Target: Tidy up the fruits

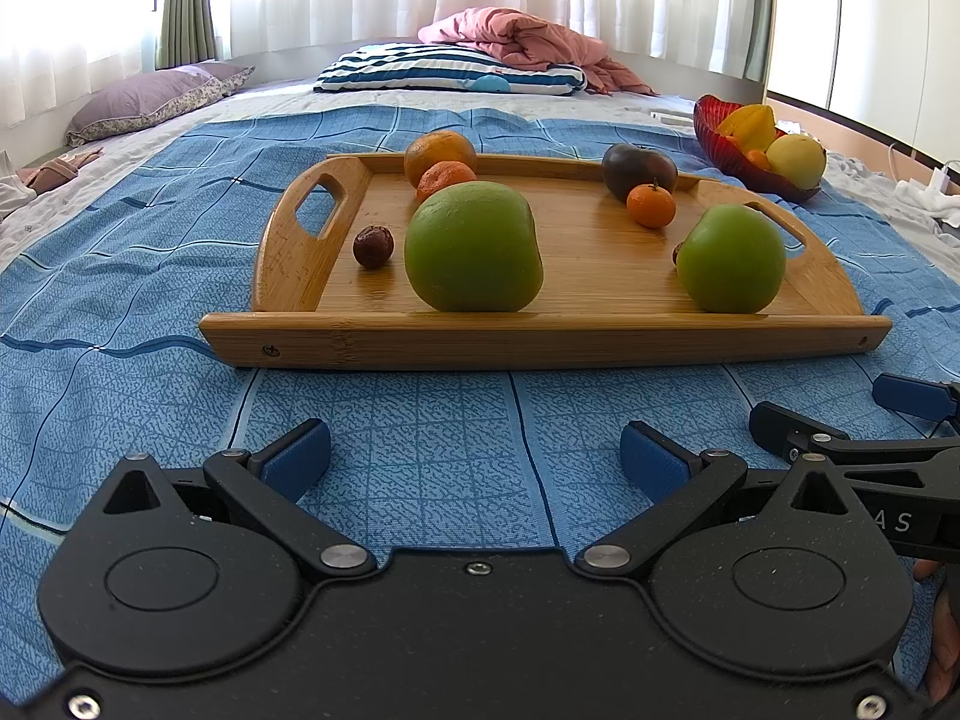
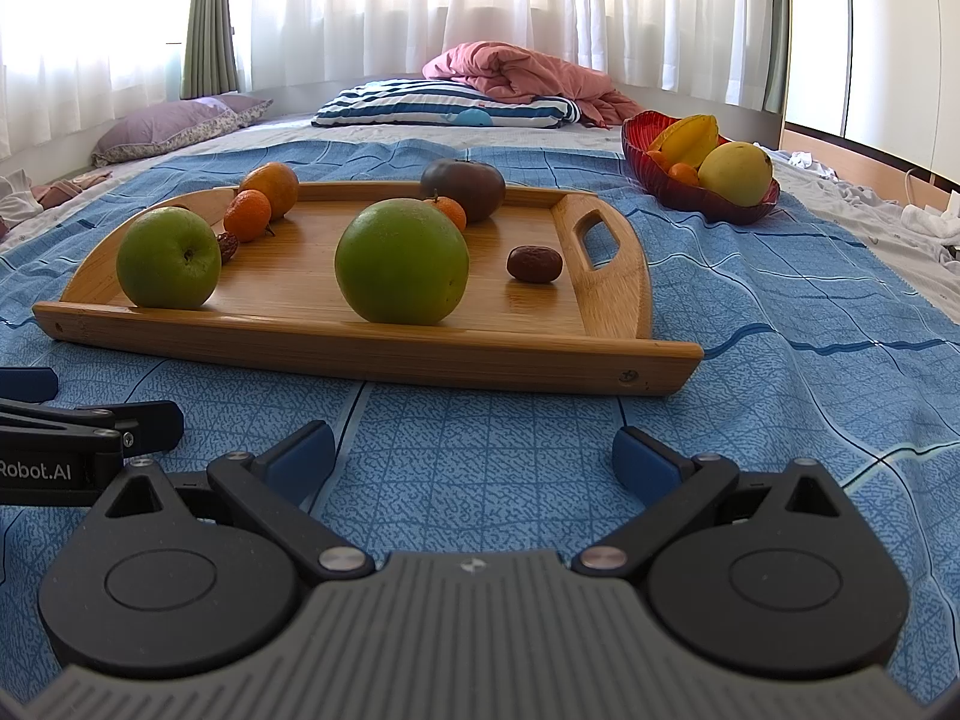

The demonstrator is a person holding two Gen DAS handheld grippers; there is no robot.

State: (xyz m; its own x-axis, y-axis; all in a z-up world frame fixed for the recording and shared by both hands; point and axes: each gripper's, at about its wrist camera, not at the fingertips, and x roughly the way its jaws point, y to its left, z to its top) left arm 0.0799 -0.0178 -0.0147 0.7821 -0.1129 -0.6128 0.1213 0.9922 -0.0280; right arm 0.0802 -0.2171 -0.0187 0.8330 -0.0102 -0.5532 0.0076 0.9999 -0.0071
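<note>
Blue bedspread (image 1: 420, 468) over the bed. On it, wooden tray (image 1: 540, 339) carrying two green fruits (image 1: 474, 246), a dark tomato (image 1: 639, 171), oranges (image 1: 441, 153), brown dates (image 1: 373, 246). Beyond, right, red bowl (image 2: 660, 180) of yellow fruit. Nearest, left hand-held gripper (image 1: 474, 462) and right hand-held gripper (image 2: 474, 456), fingers apart, empty, short of the tray.

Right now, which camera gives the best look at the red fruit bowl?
The right wrist view: the red bowl sits larger and clear of the edge there, showing the starfruit and yellow fruit. The left wrist view shows the same bowl smaller, further off, nearer the right edge.
</note>
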